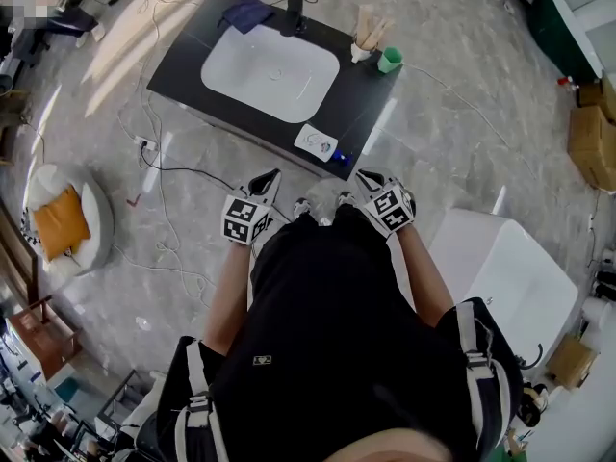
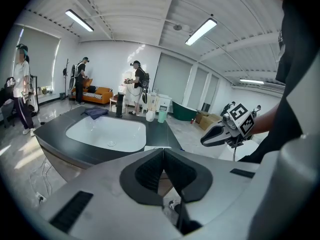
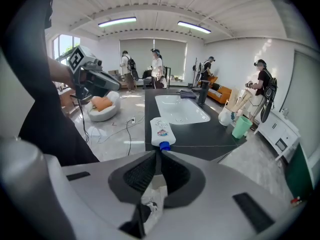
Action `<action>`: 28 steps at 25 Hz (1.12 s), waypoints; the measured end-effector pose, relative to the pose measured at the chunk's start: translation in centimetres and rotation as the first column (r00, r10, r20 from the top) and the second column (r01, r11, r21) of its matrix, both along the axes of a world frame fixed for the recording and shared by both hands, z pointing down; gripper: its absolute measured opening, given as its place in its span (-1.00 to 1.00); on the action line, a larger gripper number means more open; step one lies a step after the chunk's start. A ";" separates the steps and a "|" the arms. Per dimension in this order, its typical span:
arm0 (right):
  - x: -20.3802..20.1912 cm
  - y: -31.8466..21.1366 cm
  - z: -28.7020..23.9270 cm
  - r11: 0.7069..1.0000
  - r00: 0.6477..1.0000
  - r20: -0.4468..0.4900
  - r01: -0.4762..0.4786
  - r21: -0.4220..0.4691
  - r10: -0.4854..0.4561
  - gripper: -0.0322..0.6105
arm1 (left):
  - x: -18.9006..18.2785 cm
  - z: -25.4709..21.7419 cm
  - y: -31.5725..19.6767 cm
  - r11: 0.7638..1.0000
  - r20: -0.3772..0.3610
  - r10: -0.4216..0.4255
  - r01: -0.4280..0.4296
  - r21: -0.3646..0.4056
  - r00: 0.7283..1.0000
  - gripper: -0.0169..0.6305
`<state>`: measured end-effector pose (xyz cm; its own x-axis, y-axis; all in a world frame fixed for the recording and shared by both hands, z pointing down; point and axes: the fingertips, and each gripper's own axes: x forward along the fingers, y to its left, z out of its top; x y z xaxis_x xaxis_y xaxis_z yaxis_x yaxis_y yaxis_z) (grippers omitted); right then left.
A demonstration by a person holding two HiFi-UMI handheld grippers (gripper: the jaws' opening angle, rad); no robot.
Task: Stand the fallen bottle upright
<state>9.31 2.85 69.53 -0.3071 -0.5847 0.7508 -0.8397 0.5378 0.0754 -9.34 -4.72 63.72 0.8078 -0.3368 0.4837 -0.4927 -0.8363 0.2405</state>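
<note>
A person's black-clad torso (image 1: 327, 325) fills the lower part of the head view, with both forearms reaching forward from it. The left gripper (image 1: 269, 179), grey with a marker cube, has its dark ribbed jaws pressed together at the tips, with nothing between them. The right gripper (image 1: 369, 178) sits just beside it, apart from it. Its jaws are parted by only a thin slit and are empty.

The white plastic bottle with a blue cap (image 3: 161, 131) lies on its side just ahead of the right gripper's tips. Its cap points back toward that gripper, and neither gripper touches it. From the left gripper it lies ahead and to the right. It rests on the near edge of a black rectangular countertop (image 1: 192, 56).

Beyond the bottle, farther from both grippers, a white oval basin (image 1: 269, 70) is sunk into the counter. At the far side of the basin stand a black faucet (image 1: 295, 12) and a crumpled dark blue cloth (image 1: 245, 12). Ahead and to the right of the right gripper, at the counter's far corner, a green plastic cup (image 1: 389, 60) stands upright. It is just beside a white holder of wooden sticks (image 1: 364, 37).

Well to the left of the left gripper, an orange cushion (image 1: 60, 221) lies on a white round seat on the floor.
</note>
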 end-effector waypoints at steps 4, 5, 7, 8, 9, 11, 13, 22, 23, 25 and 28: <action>-0.2 -0.8 0.6 0.999 0.999 0.002 0.040 -0.011 -0.040 -0.56 | -0.9 0.0 0.0 1.000 0.017 -0.029 0.029 -0.001 0.999 -0.90; -0.1 -1.0 0.7 0.999 0.999 0.006 0.047 -0.012 -0.047 -0.55 | -1.2 0.1 0.0 0.999 0.021 -0.044 0.044 -0.005 0.999 -0.90; 0.1 -1.1 1.1 0.998 0.998 0.015 0.064 -0.021 -0.064 -0.52 | -1.5 0.2 0.0 0.997 0.025 -0.077 0.078 -0.015 0.997 -0.90; 0.2 -1.1 1.3 0.997 0.997 0.018 0.077 -0.030 -0.076 -0.51 | -1.5 0.2 0.0 0.996 0.025 -0.092 0.092 -0.020 0.995 -0.90; 0.3 -1.1 1.5 0.995 0.996 0.022 0.092 -0.042 -0.091 -0.49 | -1.3 0.1 0.0 0.994 0.025 -0.103 0.103 -0.023 0.994 -0.90; 0.4 -1.0 1.8 0.990 0.992 0.045 0.125 -0.063 -0.122 -0.43 | -0.9 -0.2 0.1 0.993 0.025 -0.116 0.117 -0.025 0.993 -0.90; 0.5 -1.2 2.3 0.985 0.986 0.069 0.154 -0.075 -0.149 -0.34 | -0.5 -0.4 0.1 0.992 0.033 -0.126 0.127 -0.020 0.991 -0.90; 1.4 -1.6 4.8 0.959 0.965 0.112 0.252 -0.133 -0.238 -0.25 | 1.0 -0.8 1.1 0.977 0.065 -0.214 0.215 -0.010 0.975 -0.90; 1.4 -1.7 5.0 0.955 0.962 0.115 0.263 -0.137 -0.248 -0.25 | 1.0 -0.8 1.4 0.974 0.072 -0.225 0.226 -0.009 0.972 -0.90; 1.6 -2.1 5.4 0.950 0.957 0.121 0.279 -0.142 -0.263 -0.23 | 0.8 -0.7 2.0 0.968 0.086 -0.248 0.250 -0.012 0.965 -0.90; 2.0 -2.6 6.3 0.943 0.951 0.142 0.294 -0.153 -0.274 -0.21 | 0.6 -0.5 2.9 0.956 0.107 -0.288 0.292 -0.021 0.952 -0.90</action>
<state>11.32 0.29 75.80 -0.5332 -0.3269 0.7802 -0.6474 0.7514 -0.1276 -8.76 -1.81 63.21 0.6240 -0.5302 0.5741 -0.7359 -0.6457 0.2036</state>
